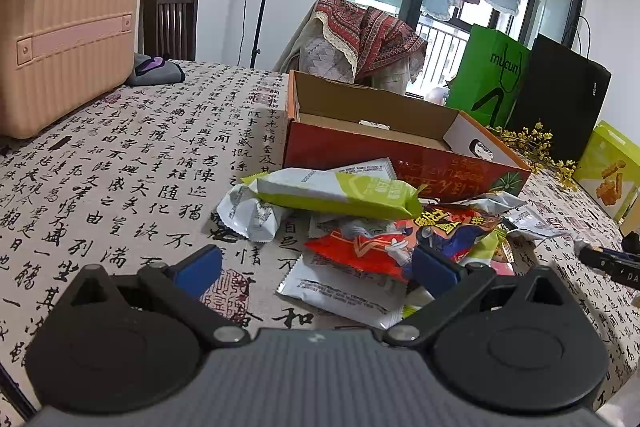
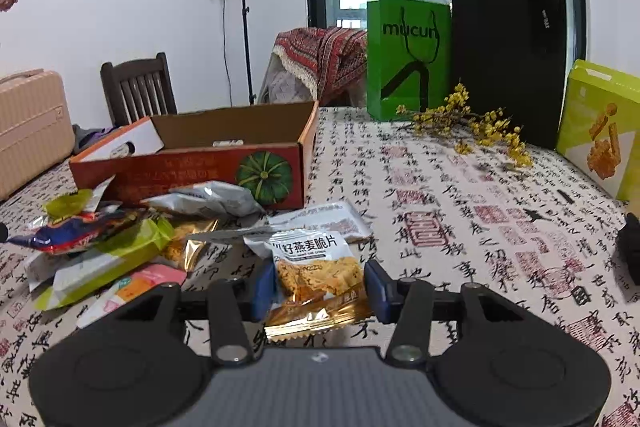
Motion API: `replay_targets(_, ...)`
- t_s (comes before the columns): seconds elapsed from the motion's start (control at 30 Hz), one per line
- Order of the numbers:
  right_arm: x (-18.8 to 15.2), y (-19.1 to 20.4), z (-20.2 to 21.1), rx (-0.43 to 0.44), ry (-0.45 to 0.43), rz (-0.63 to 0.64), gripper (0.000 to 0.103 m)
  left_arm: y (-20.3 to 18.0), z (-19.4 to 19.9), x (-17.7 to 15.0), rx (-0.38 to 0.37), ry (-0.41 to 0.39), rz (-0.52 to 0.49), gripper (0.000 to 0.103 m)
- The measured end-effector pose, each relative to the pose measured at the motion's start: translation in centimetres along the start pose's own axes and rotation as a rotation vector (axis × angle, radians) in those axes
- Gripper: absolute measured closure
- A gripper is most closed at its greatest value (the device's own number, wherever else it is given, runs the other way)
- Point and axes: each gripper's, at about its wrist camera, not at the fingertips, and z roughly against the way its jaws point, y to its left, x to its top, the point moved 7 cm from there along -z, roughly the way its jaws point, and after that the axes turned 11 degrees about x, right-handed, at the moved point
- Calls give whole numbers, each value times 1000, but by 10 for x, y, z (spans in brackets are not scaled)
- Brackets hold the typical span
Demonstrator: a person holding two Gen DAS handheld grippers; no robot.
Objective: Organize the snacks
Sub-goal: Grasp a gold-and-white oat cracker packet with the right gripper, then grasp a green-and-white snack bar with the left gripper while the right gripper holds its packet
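Note:
A pile of snack packets lies on the table in front of an open red cardboard box (image 1: 360,147) (image 2: 192,167). A green and white packet (image 1: 332,191) lies on top, a red packet (image 1: 368,247) below it. My left gripper (image 1: 316,267) is open just above the near edge of the pile, holding nothing. My right gripper (image 2: 320,287) stands around a white and gold oat crisp packet (image 2: 316,267). Its blue pads (image 2: 376,287) are at the packet's two sides. I cannot tell if they press on it.
The table has a calligraphy cloth (image 2: 460,227). A pink suitcase (image 1: 60,35) stands at the left. A green paper bag (image 2: 404,59), a black bag (image 2: 508,59), yellow flowers (image 2: 472,127) and a yellow-green snack box (image 2: 600,131) stand at the back right. A chair (image 2: 136,91) is behind.

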Motion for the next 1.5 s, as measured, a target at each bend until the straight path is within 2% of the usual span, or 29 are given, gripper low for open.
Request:
replay_targets(0.27, 18, -2, 18, -21, -74, 17, 56, -3, -2, 13, 14, -3, 7, 0)
replay_targets(0.4, 21, 2, 16, -9, -73, 28, 56, -14, -16, 33, 44, 24, 16, 0)
replay_targets(0.5, 20, 9, 8, 16, -60, 29, 56, -23, -35, 51, 111, 72, 39, 0)
replay_targets(0.53, 19, 12, 5, 27, -55, 30, 56, -24, -44, 58, 164, 94, 57, 0)
replay_targets(0.6, 17, 16, 2, 41, -48, 31, 56, -27, -59, 68, 223, 125, 91, 0)
replay_targets(0.7, 16, 22, -2, 60, -38, 36, 56, -35, -80, 77, 244, 190, 133, 0)
replay_targets(0.9, 14, 22, -3, 75, -37, 24, 56, -37, -107, 65, 321, 304, 228, 0)
replay_targets(1.0, 10, 19, -5, 78, -30, 11, 56, -35, -114, 57, 346, 324, 219, 0)
replay_targets(1.1, 8, 17, -6, 84, -28, 3, 56, -33, -111, 52, 326, 312, 202, 0)
replay_targets(1.17, 6, 16, -7, 85, -26, -2, 56, -30, -107, 48, 285, 316, 188, 3)
replay_targets(1.27, 4, 14, -8, 86, -23, -10, 56, -19, -101, 40, 250, 329, 194, 12)
replay_targets(1.33, 2, 14, -8, 88, -21, -12, 56, -12, -96, 36, 237, 334, 202, 26)
replay_targets(1.37, 1, 14, -9, 89, -20, -12, 56, -9, -93, 34, 224, 336, 198, 29)
replay_targets(1.47, 1, 16, -11, 94, -16, -12, 56, -2, -90, 33, 214, 324, 173, 49)
replay_targets(1.5, 0, 17, -11, 95, -15, -11, 56, 0, -90, 33, 218, 323, 164, 58)
